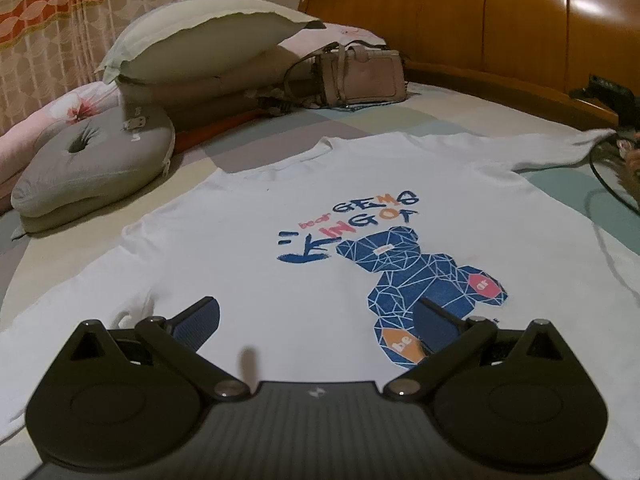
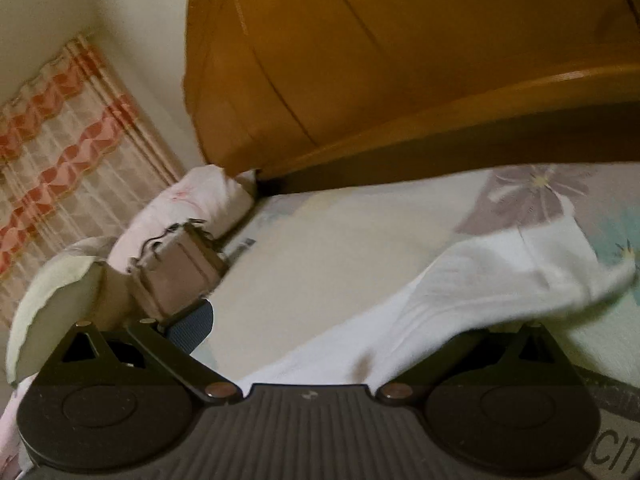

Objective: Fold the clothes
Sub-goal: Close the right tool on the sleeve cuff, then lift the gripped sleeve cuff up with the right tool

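Lying flat: white shirt (image 1: 248,248), blue bear print (image 1: 424,280).

I am in a home bedroom, working over a bed (image 1: 460,120) with a pale flowered sheet and a glossy wooden headboard (image 1: 500,12) behind it. Pillows (image 1: 208,36) and a round grey cushion (image 1: 96,168) are heaped beside a handbag (image 1: 360,76), and an orange-and-cream patterned curtain (image 1: 52,20) hangs along the wall.

The right gripper (image 2: 316,320) is hanging spread wide above the bed (image 2: 340,248), a white sleeve (image 2: 480,280) draping over its right finger.
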Demonstrator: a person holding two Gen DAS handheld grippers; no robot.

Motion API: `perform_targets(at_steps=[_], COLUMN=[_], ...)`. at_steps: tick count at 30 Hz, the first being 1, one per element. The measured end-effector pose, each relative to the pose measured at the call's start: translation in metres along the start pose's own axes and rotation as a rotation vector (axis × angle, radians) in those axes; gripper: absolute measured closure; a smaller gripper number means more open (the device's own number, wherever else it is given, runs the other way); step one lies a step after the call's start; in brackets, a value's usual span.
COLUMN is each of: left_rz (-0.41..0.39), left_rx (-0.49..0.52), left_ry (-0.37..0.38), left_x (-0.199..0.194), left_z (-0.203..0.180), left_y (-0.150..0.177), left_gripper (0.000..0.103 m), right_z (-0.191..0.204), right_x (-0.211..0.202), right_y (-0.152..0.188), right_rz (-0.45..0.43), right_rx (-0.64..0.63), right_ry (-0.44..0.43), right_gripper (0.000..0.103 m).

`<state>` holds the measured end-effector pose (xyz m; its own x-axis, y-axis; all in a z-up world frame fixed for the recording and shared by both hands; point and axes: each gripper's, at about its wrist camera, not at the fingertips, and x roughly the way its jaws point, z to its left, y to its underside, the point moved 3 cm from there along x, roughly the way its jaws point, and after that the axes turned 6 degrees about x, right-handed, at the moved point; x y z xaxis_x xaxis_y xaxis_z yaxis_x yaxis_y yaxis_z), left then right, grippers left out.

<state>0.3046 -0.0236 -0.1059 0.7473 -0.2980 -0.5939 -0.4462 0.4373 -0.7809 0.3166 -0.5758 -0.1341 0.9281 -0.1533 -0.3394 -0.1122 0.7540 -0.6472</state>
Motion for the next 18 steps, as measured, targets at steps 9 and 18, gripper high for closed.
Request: perform_targets(at_steps=[9, 18], left_rz=[-0.037, -0.003], left_rx=[0.022, 0.017], left_ry=[0.026, 0.093], left_x=[-0.017, -0.031], left_z=[0.004, 0.021], left_y=[-0.007, -0.007], left_gripper=[0.001, 0.001], right_z=[0.057, 0.126], right_x=[-0.013, -0.013], right_y=[-0.006, 0.018], right_rz=[0.016, 0.104], right_rx=[-0.049, -0.137], right_ry=[-0.107, -0.172], right_gripper=[0.000, 0.000])
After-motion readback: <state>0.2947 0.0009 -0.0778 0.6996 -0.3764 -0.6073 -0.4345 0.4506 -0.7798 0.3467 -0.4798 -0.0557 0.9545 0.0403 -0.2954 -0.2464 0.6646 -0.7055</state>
